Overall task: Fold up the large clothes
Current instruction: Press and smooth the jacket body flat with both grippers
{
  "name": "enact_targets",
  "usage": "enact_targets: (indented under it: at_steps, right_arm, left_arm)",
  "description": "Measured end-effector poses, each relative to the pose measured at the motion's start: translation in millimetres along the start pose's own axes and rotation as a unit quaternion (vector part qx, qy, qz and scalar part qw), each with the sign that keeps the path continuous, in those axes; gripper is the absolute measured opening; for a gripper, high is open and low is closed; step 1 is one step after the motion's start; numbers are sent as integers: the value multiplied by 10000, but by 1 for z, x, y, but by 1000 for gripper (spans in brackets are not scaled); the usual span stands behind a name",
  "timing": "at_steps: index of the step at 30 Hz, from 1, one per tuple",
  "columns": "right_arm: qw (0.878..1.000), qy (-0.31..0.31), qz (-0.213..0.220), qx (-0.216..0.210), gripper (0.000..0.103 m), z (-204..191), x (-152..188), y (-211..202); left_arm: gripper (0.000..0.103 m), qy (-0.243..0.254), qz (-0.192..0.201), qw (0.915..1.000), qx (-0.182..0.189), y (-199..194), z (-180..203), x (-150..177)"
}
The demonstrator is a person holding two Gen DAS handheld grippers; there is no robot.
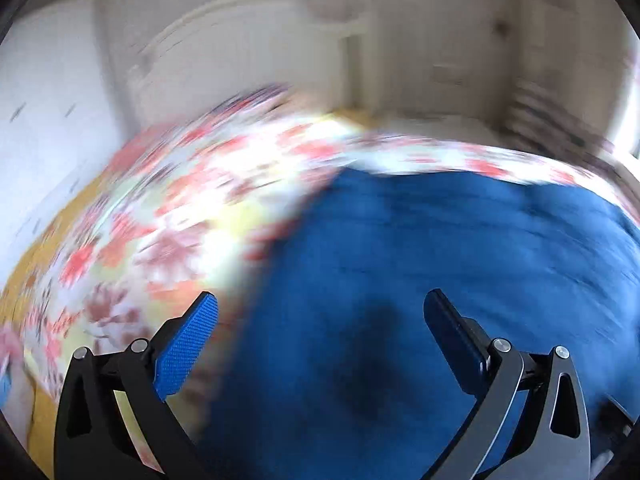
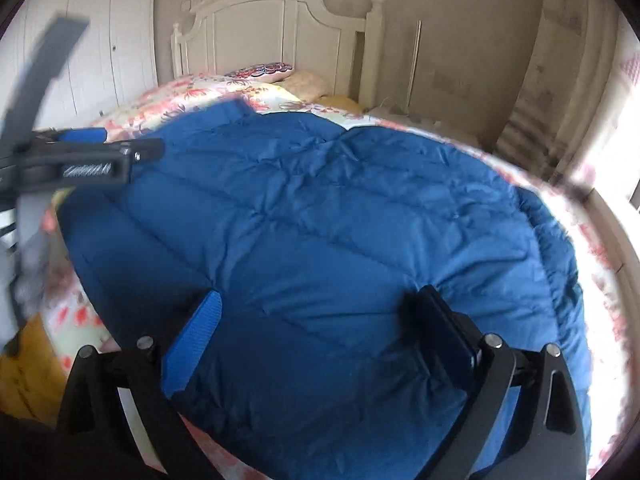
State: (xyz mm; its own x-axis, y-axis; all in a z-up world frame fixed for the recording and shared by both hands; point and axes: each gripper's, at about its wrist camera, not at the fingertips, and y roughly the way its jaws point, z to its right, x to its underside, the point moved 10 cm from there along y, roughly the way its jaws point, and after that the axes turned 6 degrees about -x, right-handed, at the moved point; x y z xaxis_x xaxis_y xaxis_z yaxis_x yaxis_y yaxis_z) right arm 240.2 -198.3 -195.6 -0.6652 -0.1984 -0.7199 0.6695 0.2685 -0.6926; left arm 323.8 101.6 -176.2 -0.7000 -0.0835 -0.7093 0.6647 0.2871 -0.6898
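Note:
A large blue quilted padded garment (image 2: 320, 216) lies spread on the floral bedspread (image 2: 192, 96). My right gripper (image 2: 316, 320) is open and empty, hovering just above its near part. My left gripper (image 1: 320, 320) is open and empty above the garment's (image 1: 420, 280) left edge; that view is blurred by motion. The left gripper also shows side-on at the far left of the right wrist view (image 2: 120, 152), over the garment's left corner.
The floral bedspread (image 1: 160, 208) covers the bed. A white headboard (image 2: 276, 36) and pillows (image 2: 276, 72) are at the far end. A white wardrobe (image 2: 100, 40) stands left. A bright window (image 2: 624, 128) is right. Yellow-brown floor (image 2: 28, 368) shows lower left.

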Motion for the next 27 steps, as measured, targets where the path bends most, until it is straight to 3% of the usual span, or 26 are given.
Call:
enact_targets:
  at_steps: [1, 3, 4, 5, 6, 9, 11, 13, 15, 18, 22, 25, 27]
  right_arm:
    - [10000, -28, -16, 16, 99, 0, -1, 1]
    - [10000, -42, -7, 23, 99, -1, 0, 0]
    - [10000, -26, -4, 24, 99, -1, -1, -1]
    - [10000, -7, 0, 26, 99, -1, -2, -4]
    - [10000, 50, 41, 45, 98, 3, -4, -9]
    - [9995, 144, 287, 77, 98, 5, -17, -25]
    - [9994, 109, 338, 37, 98, 3, -22, -28]
    - [9997, -7, 232, 50, 98, -1, -21, -21]
    - [9997, -118, -99, 196, 99, -1, -7, -6]
    - [9993, -327, 62, 168, 99, 1, 6, -4]
    - [9990, -201, 143, 361, 98, 19, 10, -23]
    - [9958, 210, 436, 778, 98, 55, 15, -55]
    - [9929, 522, 229, 1043, 98, 88, 37, -61]
  left_arm:
    - [99, -346, -388, 9982, -298, 28, -29, 1]
    - [99, -983, -861, 9914, 50, 49, -54, 7]
    - [99, -1309, -942, 9867, 200, 50, -63, 9]
    - [99, -1468, -828, 9857, 83, 39, -70, 8]
    - [99, -1397, -659, 9880, 52, 27, -67, 6]
    - [99, -757, 25, 9933, 876, -36, -9, 2]
    - [99, 108, 345, 9877, 1522, -75, 53, 12]
    - [99, 866, 272, 9805, 1745, -83, 102, 32]
    - [99, 1103, -133, 9803, 1630, -61, 124, 54]
    - [99, 1195, 94, 9793, 1628, -51, 127, 57]
    - [99, 1211, -7, 9792, 1629, -51, 121, 56]
    - [99, 1178, -14, 9800, 1605, -52, 113, 62]
    - [99, 1167, 0, 9802, 1600, -55, 113, 64]
